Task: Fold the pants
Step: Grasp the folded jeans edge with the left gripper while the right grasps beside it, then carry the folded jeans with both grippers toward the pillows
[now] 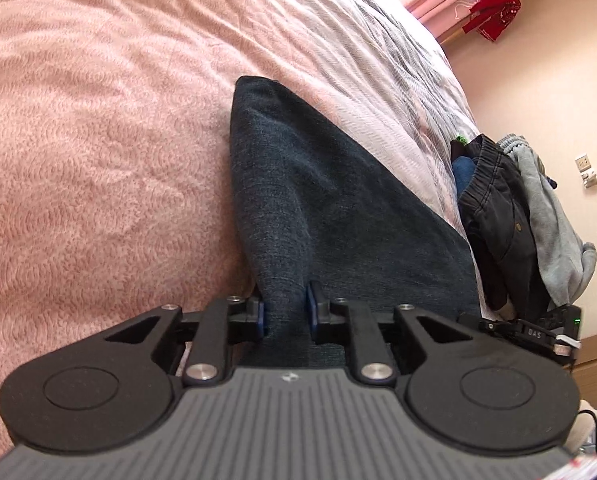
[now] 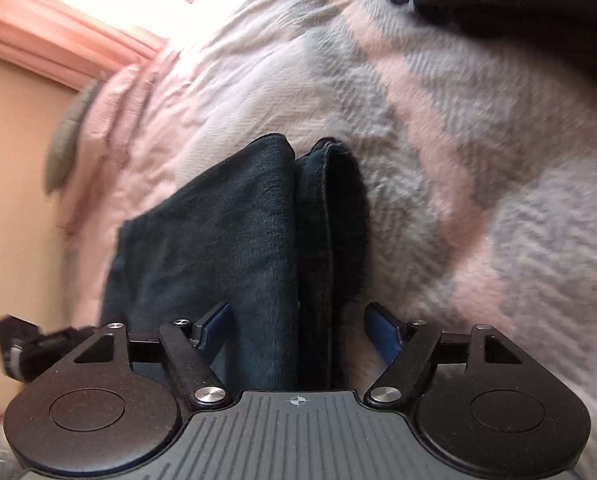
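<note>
The folded jeans [image 2: 258, 240] run lengthwise away from both tools: left tool [image 1: 284, 312] clamped on denim, right tool [image 2: 298, 332] spread apart astride them.

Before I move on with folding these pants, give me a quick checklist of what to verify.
1. Left gripper clamped on the dark pants: ok, pads pinch a ridge of fabric.
2. Right gripper gripping: not ok, jaws stand wide, pants between them but unpinched.
3. Pants doubled over: ok, two layers lie side by side in the right wrist view.
4. Pants resting on the bed blanket: ok.
5. Clothes pile clear of the pants: cannot tell, it sits close beside them.
</note>
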A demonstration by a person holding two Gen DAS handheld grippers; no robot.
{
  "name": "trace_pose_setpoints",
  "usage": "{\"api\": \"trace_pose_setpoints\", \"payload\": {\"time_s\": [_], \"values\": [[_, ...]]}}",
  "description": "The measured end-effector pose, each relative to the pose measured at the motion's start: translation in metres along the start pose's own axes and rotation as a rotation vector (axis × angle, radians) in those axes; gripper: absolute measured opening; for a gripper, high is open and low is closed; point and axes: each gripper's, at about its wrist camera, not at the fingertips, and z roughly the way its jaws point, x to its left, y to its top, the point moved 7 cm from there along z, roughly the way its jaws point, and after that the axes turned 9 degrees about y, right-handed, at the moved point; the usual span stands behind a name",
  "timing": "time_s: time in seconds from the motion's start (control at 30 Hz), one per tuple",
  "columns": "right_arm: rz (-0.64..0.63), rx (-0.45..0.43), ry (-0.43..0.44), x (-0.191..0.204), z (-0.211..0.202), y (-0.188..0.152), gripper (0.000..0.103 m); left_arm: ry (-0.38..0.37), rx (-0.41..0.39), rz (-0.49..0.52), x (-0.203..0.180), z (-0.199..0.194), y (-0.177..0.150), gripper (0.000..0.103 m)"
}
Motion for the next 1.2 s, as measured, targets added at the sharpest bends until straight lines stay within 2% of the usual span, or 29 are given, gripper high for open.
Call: {"api": "trace_pose_setpoints", "payload": {"time_s": [0.1, 0.13, 0.17, 0.2, 0.27, 0.37, 0.47, 0.63, 0.77, 0.93, 1.1, 1.2], "values": [[0.003, 0.014, 0.091, -0.004, 0.023, 0.01, 0.071, -0.016, 0.001, -0.029, 0.008, 0.007, -0.001, 0.021], [-0.005, 0.017, 0.113, -0.001, 0.029, 0.012, 0.066, -0.018, 0.007, -0.043, 0.011, 0.011, -0.001, 0.021], [-0.026, 0.028, 0.122, 0.004, 0.034, 0.012, 0.042, -0.025, 0.013, -0.065, 0.013, 0.014, -0.001, 0.02], [-0.02, 0.037, 0.138, 0.006, 0.035, 0.011, 0.032, -0.03, 0.009, -0.077, 0.015, 0.014, 0.0, 0.017], [-0.017, 0.027, 0.148, 0.01, 0.029, 0.009, 0.024, -0.036, 0.0, -0.067, 0.01, 0.01, 0.002, 0.013], [-0.001, -0.004, 0.139, 0.025, 0.017, 0.006, 0.021, -0.026, -0.029, -0.031, -0.002, -0.007, 0.001, 0.01], [-0.029, -0.005, 0.091, 0.048, 0.011, 0.007, 0.02, -0.029, -0.052, -0.044, -0.007, -0.025, 0.001, 0.01], [-0.068, 0.079, 0.068, 0.09, 0.029, 0.019, 0.02, -0.002, -0.108, -0.11, 0.006, -0.062, -0.002, 0.009], [-0.125, 0.203, 0.086, 0.139, 0.082, 0.027, 0.02, 0.051, -0.173, -0.207, 0.038, -0.104, -0.005, 0.009], [-0.22, 0.379, 0.167, 0.215, 0.17, 0.02, 0.02, 0.141, -0.294, -0.351, 0.103, -0.174, -0.009, 0.009], [-0.337, 0.558, 0.267, 0.319, 0.288, -0.004, 0.02, 0.249, -0.443, -0.486, 0.186, -0.253, -0.008, 0.009], [-0.421, 0.645, 0.321, 0.389, 0.37, -0.027, 0.02, 0.309, -0.53, -0.568, 0.248, -0.297, -0.001, 0.009]]}}
